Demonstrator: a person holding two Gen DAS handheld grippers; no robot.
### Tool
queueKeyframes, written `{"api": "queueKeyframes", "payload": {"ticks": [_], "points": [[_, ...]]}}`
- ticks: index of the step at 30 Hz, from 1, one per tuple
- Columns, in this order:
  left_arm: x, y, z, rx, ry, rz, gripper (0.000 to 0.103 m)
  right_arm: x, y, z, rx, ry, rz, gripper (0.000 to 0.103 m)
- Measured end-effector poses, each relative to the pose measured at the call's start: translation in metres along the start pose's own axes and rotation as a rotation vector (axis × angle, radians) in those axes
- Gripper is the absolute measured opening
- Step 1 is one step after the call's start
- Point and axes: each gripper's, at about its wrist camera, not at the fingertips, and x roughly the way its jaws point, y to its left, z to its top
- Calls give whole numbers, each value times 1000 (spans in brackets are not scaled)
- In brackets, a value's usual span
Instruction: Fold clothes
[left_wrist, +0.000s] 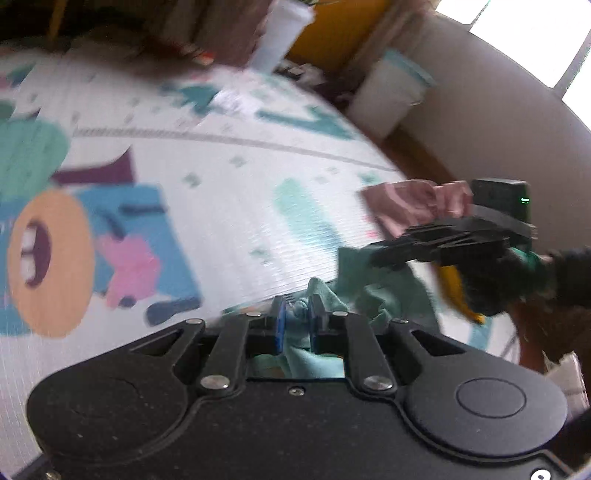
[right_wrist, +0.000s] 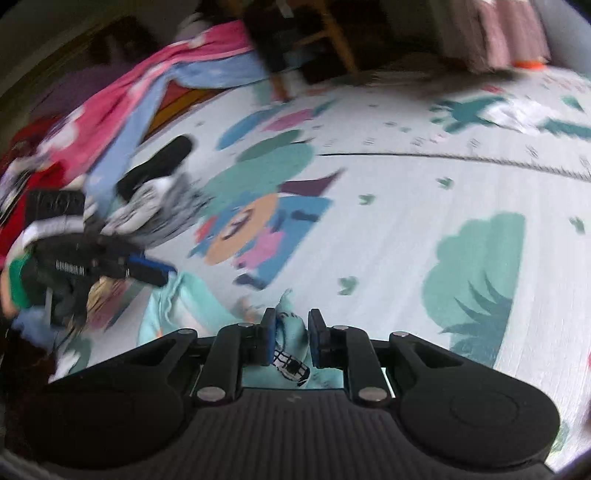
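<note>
While both views are blurred, each one shows clearly enough that a gripper has pinched a part of the same mint-green garment (left_wrist: 384, 295). The left gripper (left_wrist: 296, 325) has its blue pads narrow, with a bunch of the green cloth between them. The right gripper (right_wrist: 290, 339) is also narrow and holds another edge of the garment (right_wrist: 184, 306), where a black grid print shows between its pads. The cloth hangs in folds between the two grippers, low over the patterned play mat (left_wrist: 229, 206); I cannot tell how much of it touches the mat.

I judge that the step in hand is the carrying or spreading of this garment, before any fold is made. The next move calls for pulling the two held edges apart until the cloth is flat, then laying it on a free part of the mat, away from the pile of other clothes (right_wrist: 147, 206) and the pink cloth (left_wrist: 413, 203) behind the right gripper. Both grips must keep firm meanwhile.
</note>
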Motion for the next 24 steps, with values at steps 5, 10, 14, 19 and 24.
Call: {"api": "queueKeyframes", "payload": {"ticks": [5, 10, 14, 19, 24], "points": [[17, 14, 0, -48, 9, 29, 10, 17, -15, -9, 73, -26, -50, 20], [29, 20, 0, -80, -20, 112, 10, 22, -28, -12, 194, -44, -83, 32], [9, 30, -14, -213, -108, 81, 46, 2, -35, -17, 298, -64, -75, 52], [-40, 29, -60, -334, -196, 14, 59, -35, -13, -44, 240, -6, -57, 68], [-20, 11, -78, -276, -144, 10, 58, -26, -5, -76, 244, 4, -54, 67]]}}
